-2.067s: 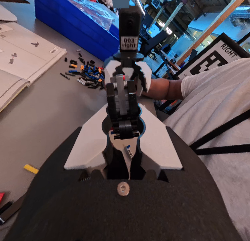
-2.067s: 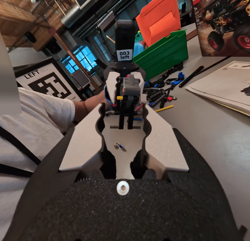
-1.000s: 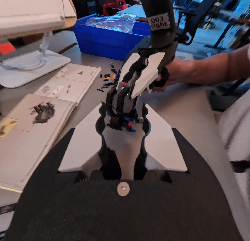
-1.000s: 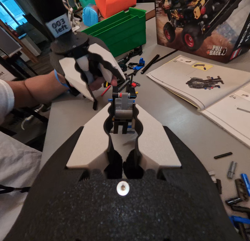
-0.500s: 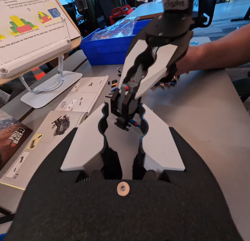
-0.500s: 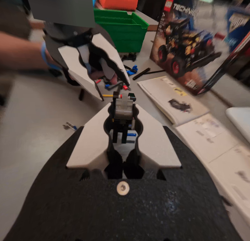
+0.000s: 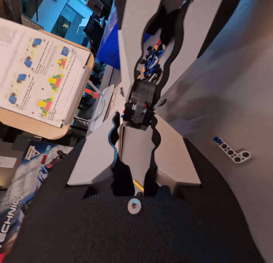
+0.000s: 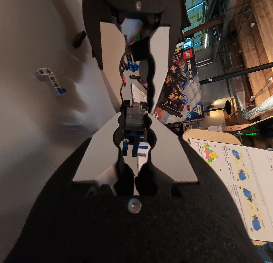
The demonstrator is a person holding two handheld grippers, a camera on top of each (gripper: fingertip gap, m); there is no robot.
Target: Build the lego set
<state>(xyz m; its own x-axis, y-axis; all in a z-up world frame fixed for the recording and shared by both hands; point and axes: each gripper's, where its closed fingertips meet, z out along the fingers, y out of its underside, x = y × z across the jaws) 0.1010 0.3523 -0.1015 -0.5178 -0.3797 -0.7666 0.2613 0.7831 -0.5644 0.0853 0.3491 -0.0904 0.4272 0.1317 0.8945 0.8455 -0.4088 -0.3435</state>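
A small grey and black lego assembly point(image 7: 140, 102) with red and blue pins is held in the air between both grippers. My left gripper point(image 7: 135, 117) has its tips closed on the assembly's near end. My right gripper point(image 7: 144, 93) comes from the opposite side and grips the grey body. In the right wrist view my right gripper point(image 8: 133, 114) is shut on the grey ribbed body of the assembly point(image 8: 134, 118), and the left gripper point(image 8: 135, 108) meets it tip to tip from above. Both views are rolled sideways.
A grey L-shaped beam with a blue pin point(image 7: 232, 150) lies alone on the grey table point(image 7: 221, 93); it also shows in the right wrist view point(image 8: 50, 78). A pile of small parts point(image 7: 152, 62), a blue bin point(image 7: 109, 49), the set's box point(image 8: 181, 90) and an instruction board on a stand point(image 7: 39, 78) stand around. Left and right tips are no more than a few centimetres apart.
Both grippers have rolled about a quarter turn with the assembly between them. The left gripper's fingers have narrowed onto the assembly's end. The right gripper has kept its grip.
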